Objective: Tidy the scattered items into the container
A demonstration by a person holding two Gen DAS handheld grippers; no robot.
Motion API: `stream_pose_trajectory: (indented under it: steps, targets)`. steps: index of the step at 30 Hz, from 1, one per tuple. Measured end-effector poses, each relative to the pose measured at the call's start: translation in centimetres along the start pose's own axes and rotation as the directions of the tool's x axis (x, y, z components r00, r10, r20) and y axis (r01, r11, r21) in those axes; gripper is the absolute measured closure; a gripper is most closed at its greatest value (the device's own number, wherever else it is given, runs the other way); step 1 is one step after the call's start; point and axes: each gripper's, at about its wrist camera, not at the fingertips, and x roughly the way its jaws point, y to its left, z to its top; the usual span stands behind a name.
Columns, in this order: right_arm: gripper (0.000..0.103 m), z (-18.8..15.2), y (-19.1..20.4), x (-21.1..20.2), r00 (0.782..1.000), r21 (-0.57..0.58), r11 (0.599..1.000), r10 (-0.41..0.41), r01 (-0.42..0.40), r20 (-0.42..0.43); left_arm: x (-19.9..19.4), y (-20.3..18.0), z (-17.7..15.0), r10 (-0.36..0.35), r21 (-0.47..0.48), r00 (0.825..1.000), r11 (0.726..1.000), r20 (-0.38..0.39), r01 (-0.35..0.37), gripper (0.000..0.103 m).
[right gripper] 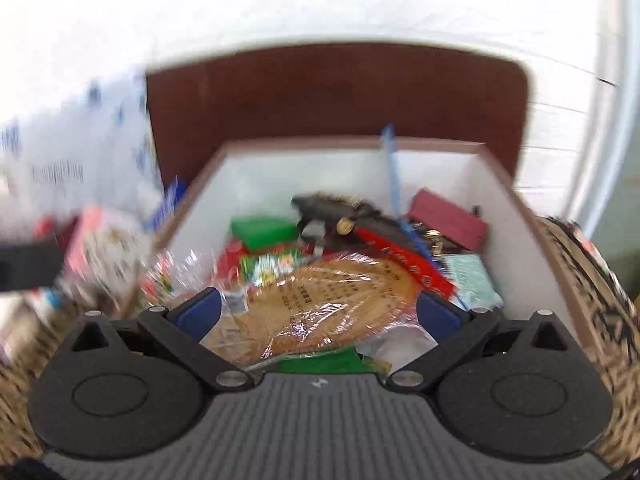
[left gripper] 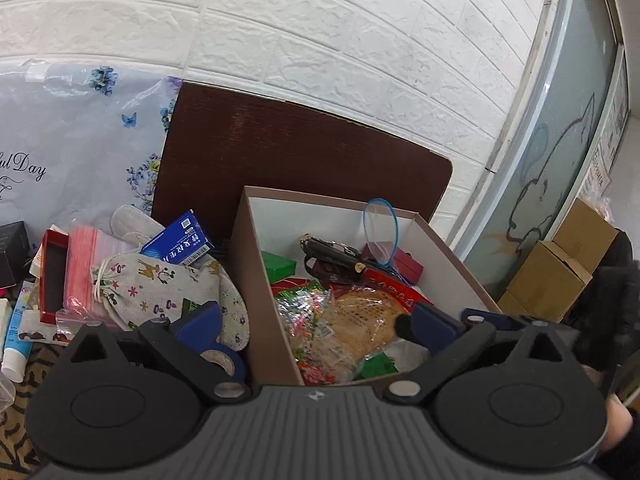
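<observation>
Cardboard box [left gripper: 256, 264] crammed with items, wrapped woven fan [right gripper: 320, 304] on top, left tongs [left gripper: 316, 322] and right tongs [right gripper: 318, 308] both spread wide, gripping nothing, drawstring pouch [left gripper: 160, 288] just beside box

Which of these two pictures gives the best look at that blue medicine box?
The left wrist view: the blue medicine box is sharp there, lying on the pile beside the cardboard box. The right wrist view shows only a blurred blue streak.

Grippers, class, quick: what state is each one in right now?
Left gripper: open, holding nothing, straddling the box wall.
Right gripper: open, holding nothing, over the wrapped disc in the box.
</observation>
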Motion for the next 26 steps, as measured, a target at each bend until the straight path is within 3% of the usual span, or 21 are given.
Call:
stream_pose_trajectory:
  steps: [3,7,10,19,26]
  targets:
    - [0.002,-1.7,-0.6,-3.7,0.997,0.049,0.999,-0.025,0.021,0.076,-0.7,-1.3,-0.8,0.015,0.012,1.0,1.0,0.004,-0.015,0.0]
    - [0.002,-4.3,-0.3,-7.5,0.982,-0.002,0.991,-0.13,0.131,0.139,-1.3,-3.2,-2.5,0.034,0.049,0.999,0.998,-0.006,-0.034,0.0]
    - [0.002,-6.1,-0.2,-8.8,0.976,-0.036,0.982,-0.178,0.184,0.127,-1.4,-4.4,-3.8,0.042,0.076,0.999,0.996,-0.031,-0.039,0.0]
    - [0.002,-8.5,0.9,-10.3,0.975,-0.1,0.972,-0.202,0.212,0.096,-2.0,-6.0,-5.6,0.099,0.097,0.993,0.991,-0.062,-0.093,0.0]
    - [0.002,-9.2,1.2,-10.9,0.978,-0.097,0.975,-0.191,0.2,0.088,-2.6,-6.6,-6.1,0.078,0.112,0.995,0.991,-0.057,-0.071,0.0]
